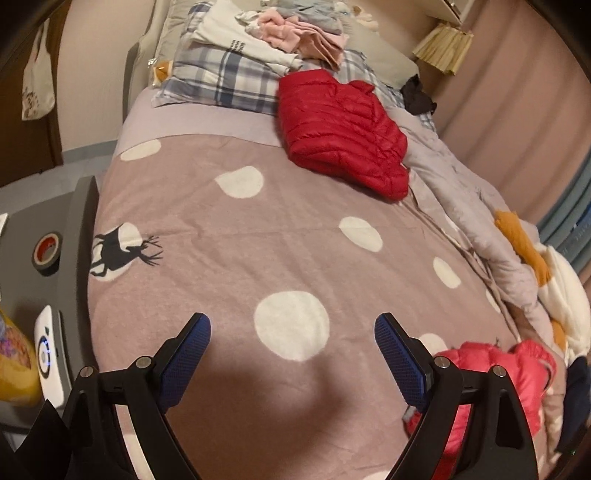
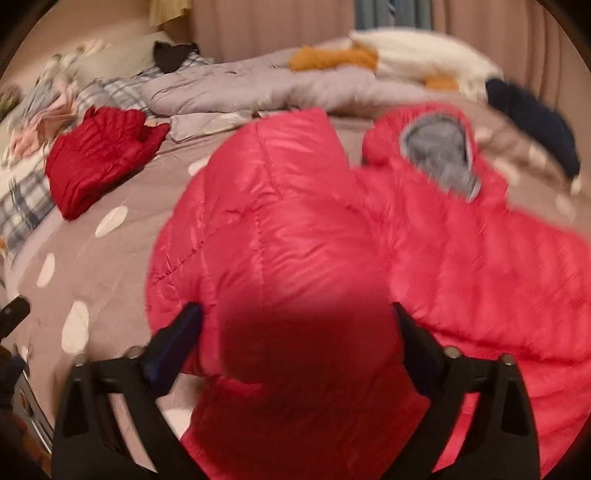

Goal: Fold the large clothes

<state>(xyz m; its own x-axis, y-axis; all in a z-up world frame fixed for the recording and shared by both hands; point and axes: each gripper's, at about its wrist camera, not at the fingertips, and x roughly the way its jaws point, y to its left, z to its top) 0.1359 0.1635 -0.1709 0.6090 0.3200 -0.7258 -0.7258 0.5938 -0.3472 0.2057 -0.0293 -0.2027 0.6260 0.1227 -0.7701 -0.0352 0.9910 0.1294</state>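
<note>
Left wrist view: the left gripper (image 1: 292, 334) hangs above the bed (image 1: 229, 236), whose mauve cover bears white spots and a deer silhouette; its blue-padded fingers (image 1: 186, 363) stand wide apart with nothing between them. A folded dark-red quilted jacket (image 1: 341, 131) lies near the plaid pillows (image 1: 225, 75), which carry a pile of folded clothes (image 1: 280, 33). The pink-red down jacket (image 1: 491, 373) lies at the near right edge of the bed, partly behind the right finger. A rumpled grey duvet (image 1: 461, 184) runs along the far side. Right wrist view (blurred): the right gripper (image 2: 297, 312) is close over the pink-red down jacket (image 2: 295, 221), fingers (image 2: 177, 339) spread wide with a bulge of the jacket between them; whether they press on it cannot be told. The jacket's grey-lined hood (image 2: 439, 155) faces up.
</note>
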